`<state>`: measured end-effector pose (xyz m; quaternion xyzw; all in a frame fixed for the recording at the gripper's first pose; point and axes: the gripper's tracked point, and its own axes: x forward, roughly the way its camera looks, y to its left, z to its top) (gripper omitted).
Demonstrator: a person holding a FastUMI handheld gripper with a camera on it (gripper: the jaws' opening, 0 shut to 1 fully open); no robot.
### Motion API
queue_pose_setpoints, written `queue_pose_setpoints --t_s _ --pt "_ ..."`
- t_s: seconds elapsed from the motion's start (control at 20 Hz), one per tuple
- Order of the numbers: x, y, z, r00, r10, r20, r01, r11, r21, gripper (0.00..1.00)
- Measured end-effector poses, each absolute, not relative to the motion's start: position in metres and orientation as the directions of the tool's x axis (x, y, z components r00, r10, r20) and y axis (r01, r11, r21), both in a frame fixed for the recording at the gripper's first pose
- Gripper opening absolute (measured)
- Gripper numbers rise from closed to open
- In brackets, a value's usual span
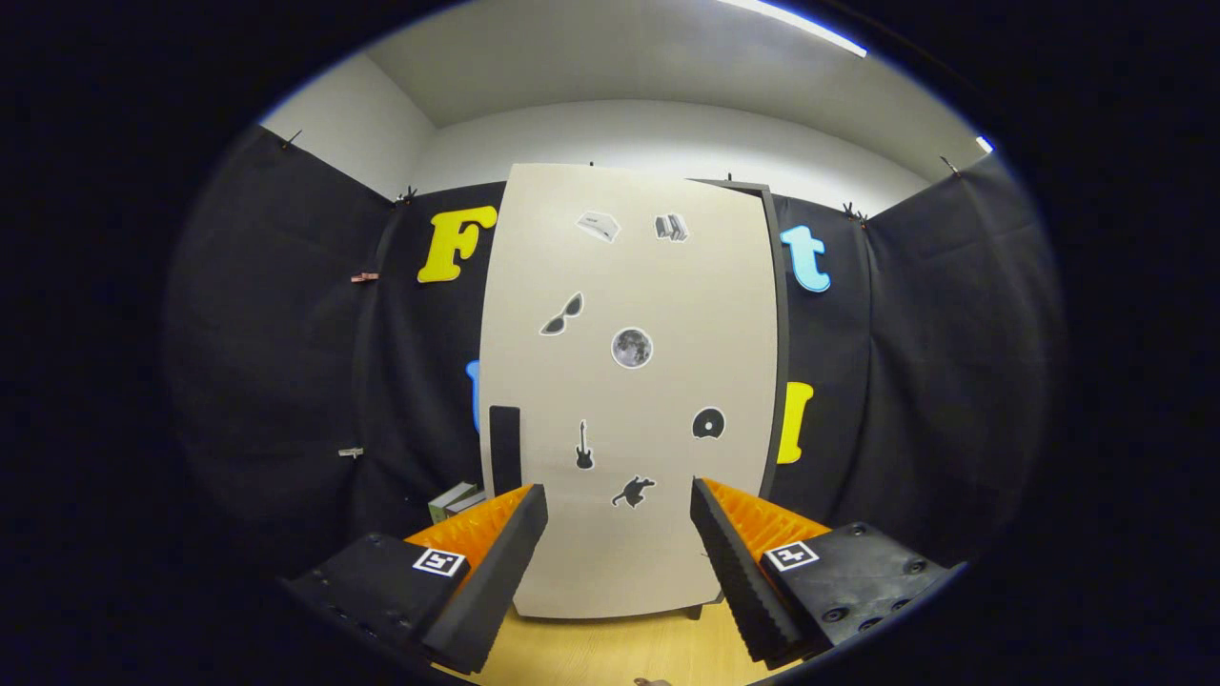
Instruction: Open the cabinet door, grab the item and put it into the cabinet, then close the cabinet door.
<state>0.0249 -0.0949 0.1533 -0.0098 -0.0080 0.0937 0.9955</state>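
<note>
A tall beige cabinet door (658, 400) with small stickers stands straight ahead of me, seemingly closed against the dark cabinet body (777, 333) whose edge shows along its right side. A black vertical handle (505, 448) sits near the door's lower left edge. My gripper (620, 505) is open, its orange-and-black fingers (496, 543) spread wide with nothing between them, a short way in front of the door's lower part. A small greenish-white boxed item (456, 499) lies low to the left of the door, just beyond the left finger.
The cabinet stands on a wooden table top (610, 648). Black cloth walls close in on the left, right and behind.
</note>
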Motion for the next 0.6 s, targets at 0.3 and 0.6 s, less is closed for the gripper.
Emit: queue_pose_setpoints --t_s 0.3,0.6 --pt "0.0260 -0.0937 0.1525 0.983 0.185 0.012 -0.184 0.983 -0.025 0.98" --pt "0.0303 -0.0883 0.1481 0.981 0.194 -0.002 -0.194 0.981 -0.028 0.98"
